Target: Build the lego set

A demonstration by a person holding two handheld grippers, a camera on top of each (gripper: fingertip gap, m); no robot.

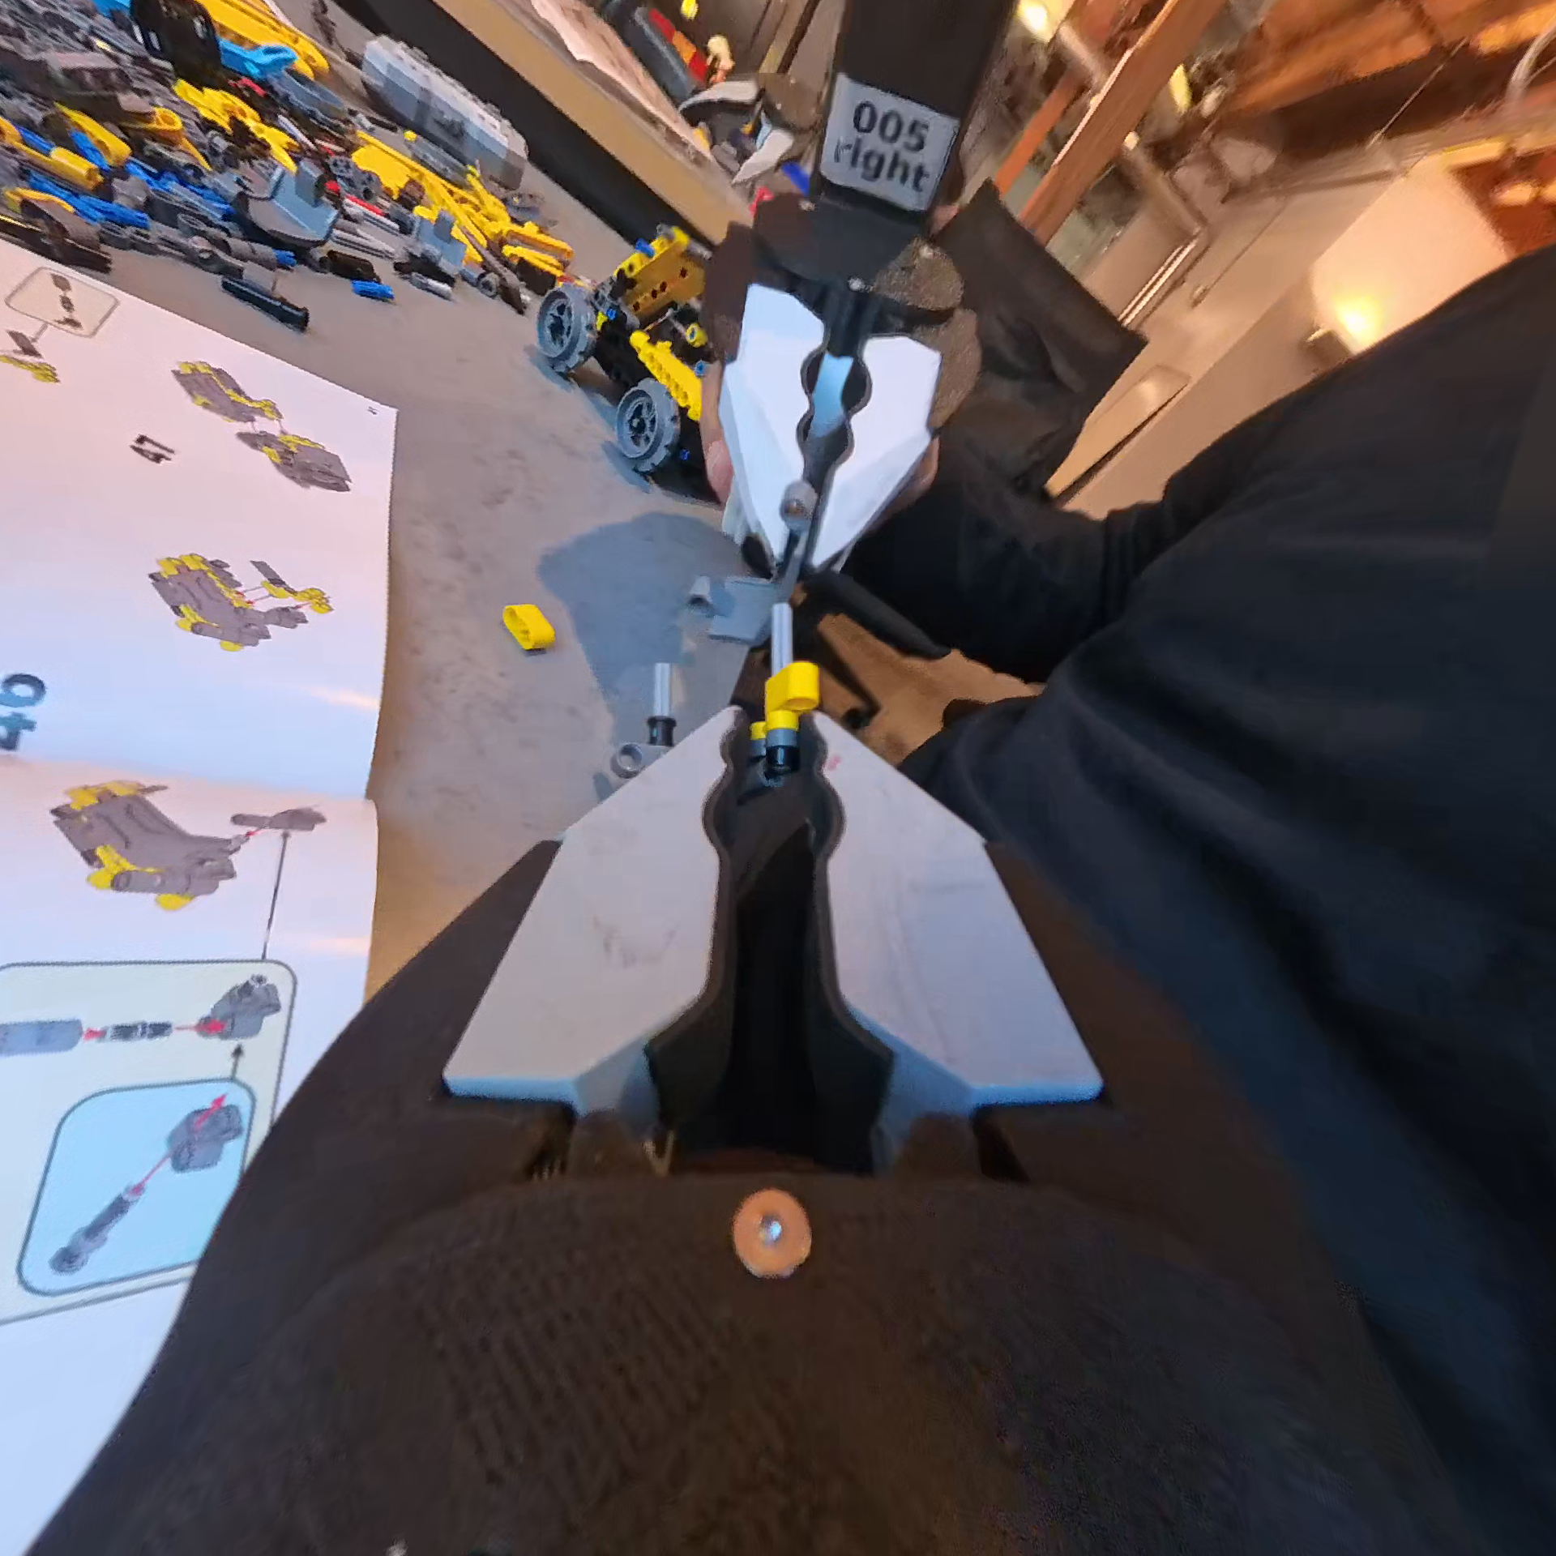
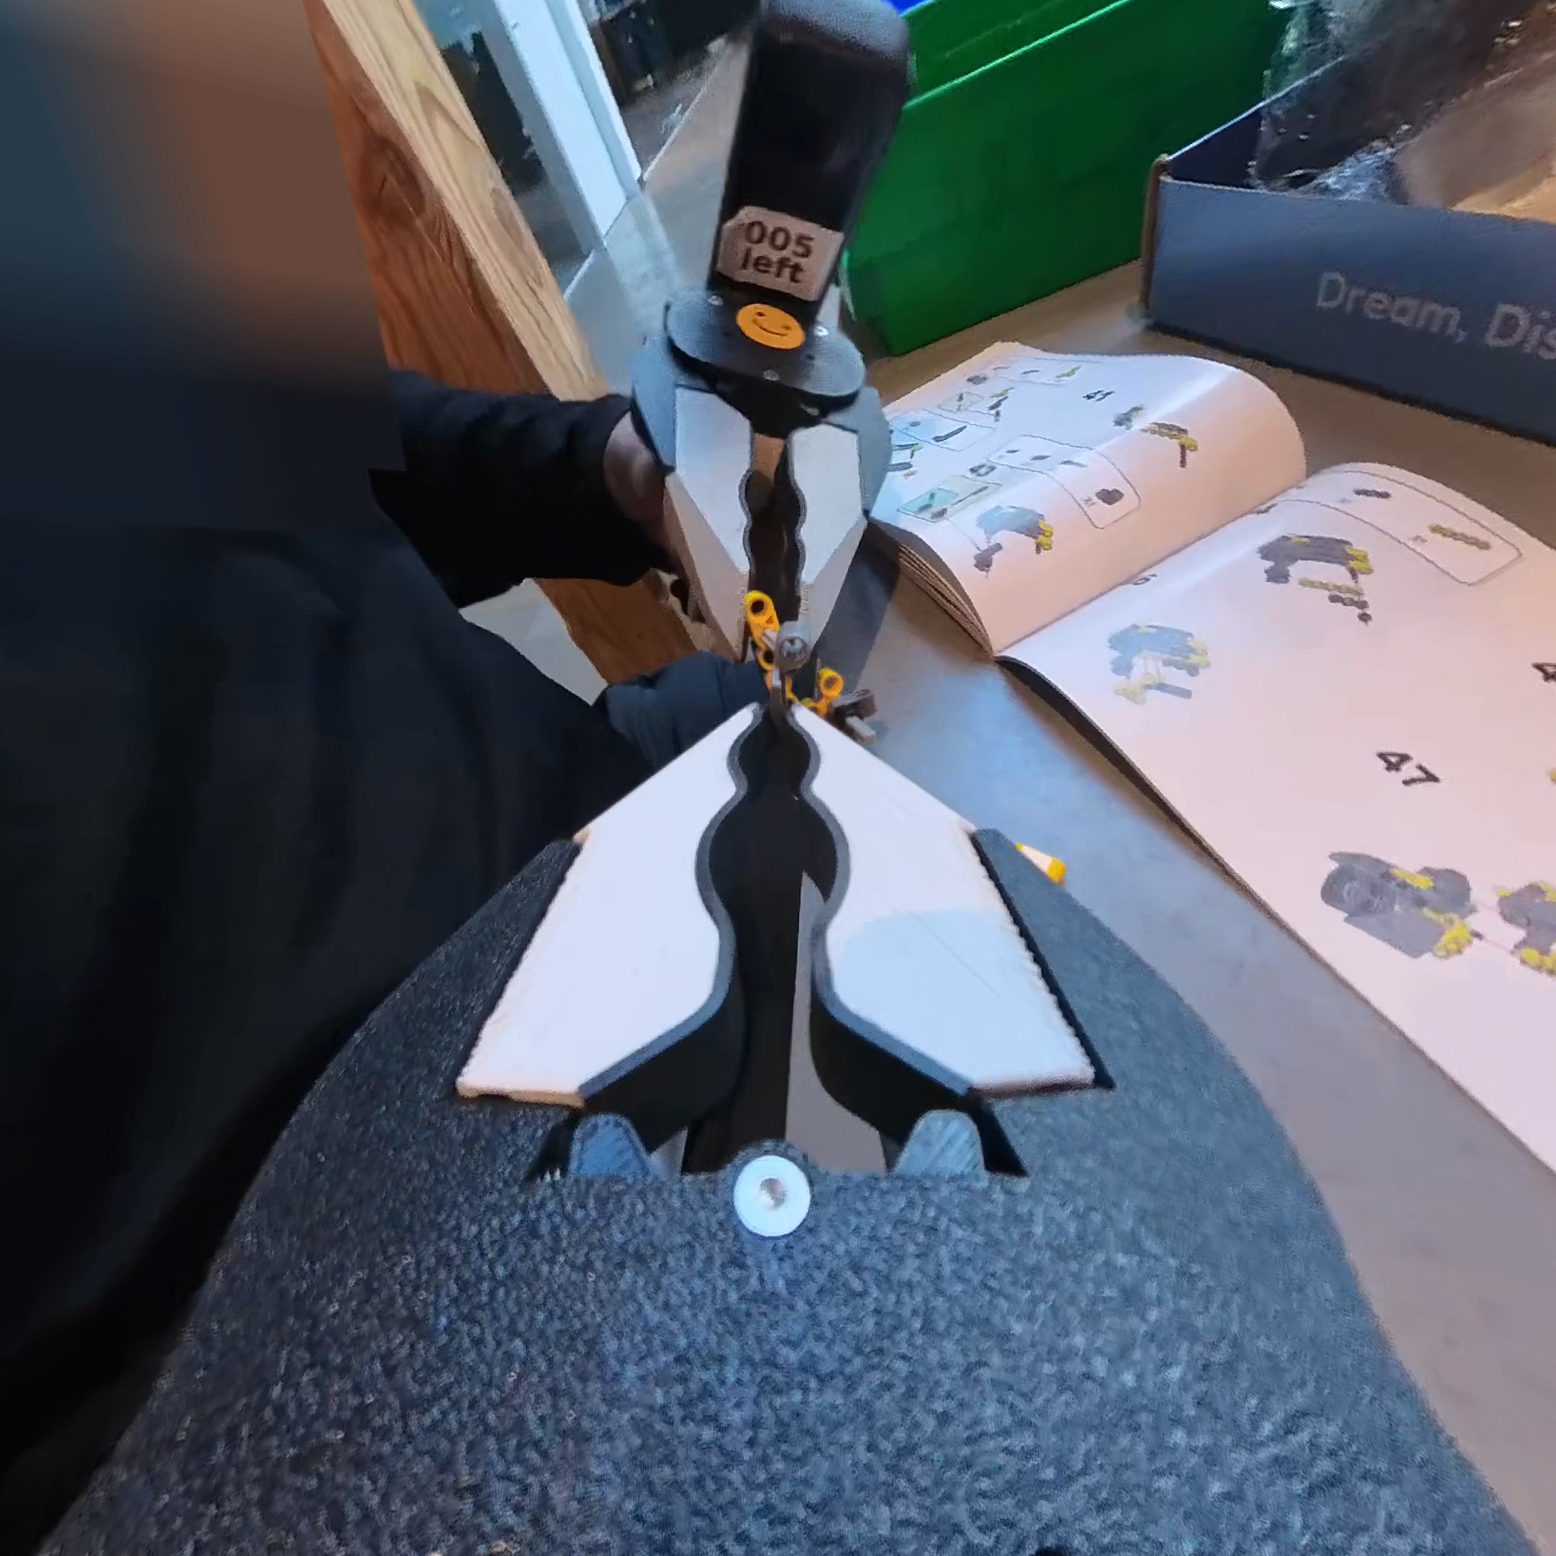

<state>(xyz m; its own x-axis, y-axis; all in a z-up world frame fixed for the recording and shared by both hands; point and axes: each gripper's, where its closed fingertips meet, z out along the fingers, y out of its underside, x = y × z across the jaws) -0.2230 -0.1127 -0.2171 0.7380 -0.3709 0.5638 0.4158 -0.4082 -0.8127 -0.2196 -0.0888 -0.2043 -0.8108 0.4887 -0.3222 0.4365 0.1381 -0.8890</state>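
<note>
While the two tools met tip to tip above the grey table (image 1: 471, 522), the left gripper (image 1: 770, 741) had its fingers drawn nearly together, pinching a small yellow-and-black connector piece (image 1: 783, 711) right at their tips. Off to the left of those fingers lay an open instruction booklet (image 1: 194, 589), and beyond its far edge a heap of loose yellow, blue and grey building pieces (image 1: 253, 151) was spread out. Just left of the fingertips a short grey axle with a black end (image 1: 661, 699) rested on the table, with a single yellow brick (image 1: 529, 627) a little farther left. Ahead of the tips and to their left stood a partly built wheeled model (image 1: 631, 354).

A thin grey axle (image 1: 781, 631) rose straight out of the connector piece toward the right gripper (image 1: 787, 556), whose fingers were closed on a grey part (image 1: 741, 602) carrying that axle. In the right wrist view, the right gripper's fingertips (image 2: 762, 716) gripped a slim grey stem, and the yellow assembly sat just beyond, between both tools. To the right of these fingers the booklet lay open, with a dark blue box (image 2: 1347, 311) and a green bin (image 2: 1052, 168) farther back.
</note>
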